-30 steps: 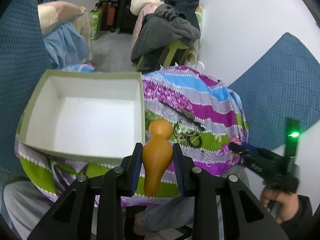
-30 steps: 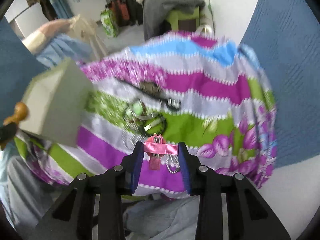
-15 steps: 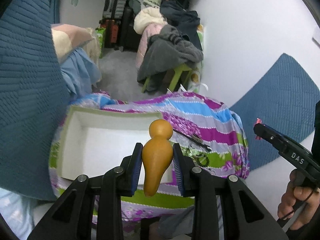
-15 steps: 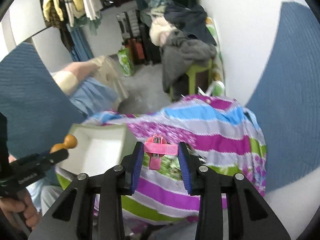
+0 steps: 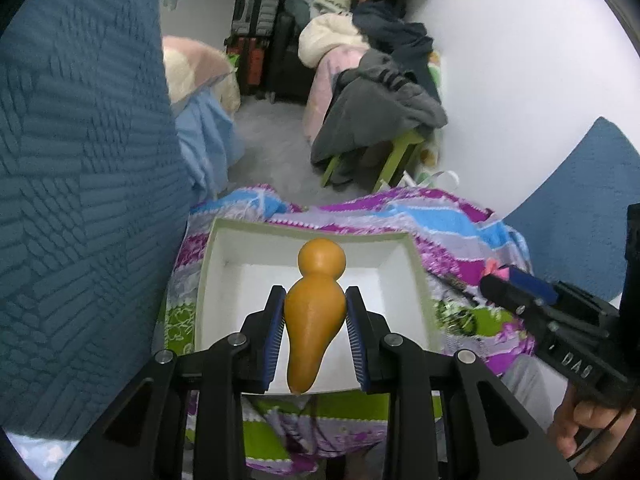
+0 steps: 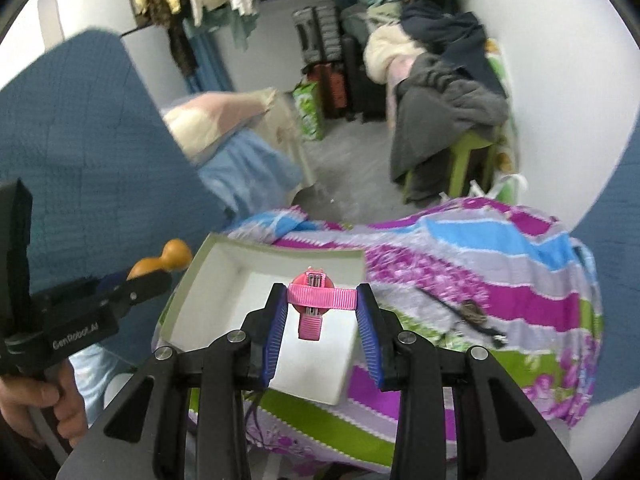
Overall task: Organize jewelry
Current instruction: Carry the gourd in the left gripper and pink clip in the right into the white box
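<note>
My left gripper (image 5: 315,332) fills the bottom centre of its own view, its blue pads (image 5: 273,340) pressed against the sides of an orange gourd-shaped piece (image 5: 314,316) that points up the frame, round head uppermost. In my right wrist view the right gripper (image 6: 322,320) sits low in the middle, clamped on the ends of a pink ribbon hair clip (image 6: 316,306) whose tail hangs down between the pads.

Just behind both held items lies the open white box (image 5: 416,276) with a pale green rim; in each view it occupies the centre of the frame, and its white inside shows behind what I hold. Whether either item hangs over the box or merely lines up with it, I cannot tell. The box rests on a striped cloth (image 5: 452,220) of purple, blue, grey and green.

At the lower right of the left view my right gripper reaches in with a bit of pink at its tip, near a tangle of dark jewelry (image 5: 460,316) on the cloth just right of the box. In the right view, a dark thin piece with a clasp (image 6: 472,314) lies on the cloth at centre right, and my left gripper enters from the left edge with the orange piece.

Further up, a green stool (image 5: 404,152) heaped with grey clothing (image 5: 376,116) stands by the white wall; suitcases (image 5: 256,52) stand at the top centre.
</note>
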